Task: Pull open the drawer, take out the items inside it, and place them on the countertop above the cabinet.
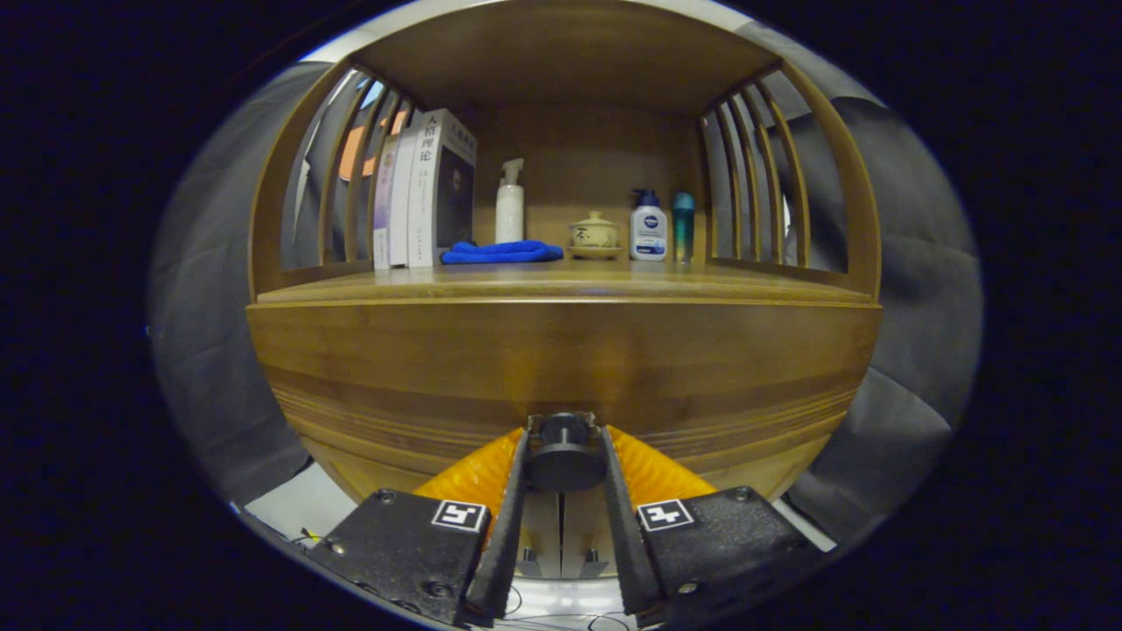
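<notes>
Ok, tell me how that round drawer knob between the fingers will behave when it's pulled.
The knob looks rigid, so it probably won't flex. Its round, smooth face may let the gripper slip, though both fingers flank it closely and its wider head should catch. The drawer front looks like solid wood, likely heavy to start.

The wooden tabletop (561, 285) above the drawer carries, side by side, upright books (425, 188), a folded blue cloth (501, 252), a white spray bottle (509, 206) behind it, a lidded cup on a saucer (594, 235), a pump bottle (649, 228) and a teal bottle (683, 226).
</notes>
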`<state>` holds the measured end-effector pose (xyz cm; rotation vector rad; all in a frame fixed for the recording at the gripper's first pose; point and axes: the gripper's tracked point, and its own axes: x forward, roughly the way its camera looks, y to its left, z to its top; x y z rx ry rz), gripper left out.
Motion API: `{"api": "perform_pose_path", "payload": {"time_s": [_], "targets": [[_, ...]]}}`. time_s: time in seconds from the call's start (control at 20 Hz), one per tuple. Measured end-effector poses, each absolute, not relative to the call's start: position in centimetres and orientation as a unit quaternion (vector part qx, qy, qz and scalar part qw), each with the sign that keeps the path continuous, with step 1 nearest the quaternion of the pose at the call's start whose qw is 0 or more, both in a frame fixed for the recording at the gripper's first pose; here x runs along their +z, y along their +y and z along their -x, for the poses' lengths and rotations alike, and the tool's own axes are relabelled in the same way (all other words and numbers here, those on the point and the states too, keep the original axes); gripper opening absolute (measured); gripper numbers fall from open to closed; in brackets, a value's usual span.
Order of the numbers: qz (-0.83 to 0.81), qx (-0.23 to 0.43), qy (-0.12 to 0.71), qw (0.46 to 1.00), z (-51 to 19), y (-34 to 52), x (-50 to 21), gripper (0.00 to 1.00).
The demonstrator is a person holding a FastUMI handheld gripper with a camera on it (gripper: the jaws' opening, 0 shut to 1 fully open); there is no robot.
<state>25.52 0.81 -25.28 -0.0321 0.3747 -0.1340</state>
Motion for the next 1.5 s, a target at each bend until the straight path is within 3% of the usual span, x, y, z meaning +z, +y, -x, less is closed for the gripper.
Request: {"api": "perform_pose_path", "payload": {"time_s": [0.35, 1.2, 1.5], "targets": [[0.018, -0.047, 0.199, 0.979, -24.5, 0.8, -25.3, 0.39], [0.034, -0.047, 0.190, 0.980, -11.7, 1.5, -25.0, 0.39], [0.036, -0.031, 0.194, 0.980, -10.3, 1.7, -25.1, 0.39]]}}
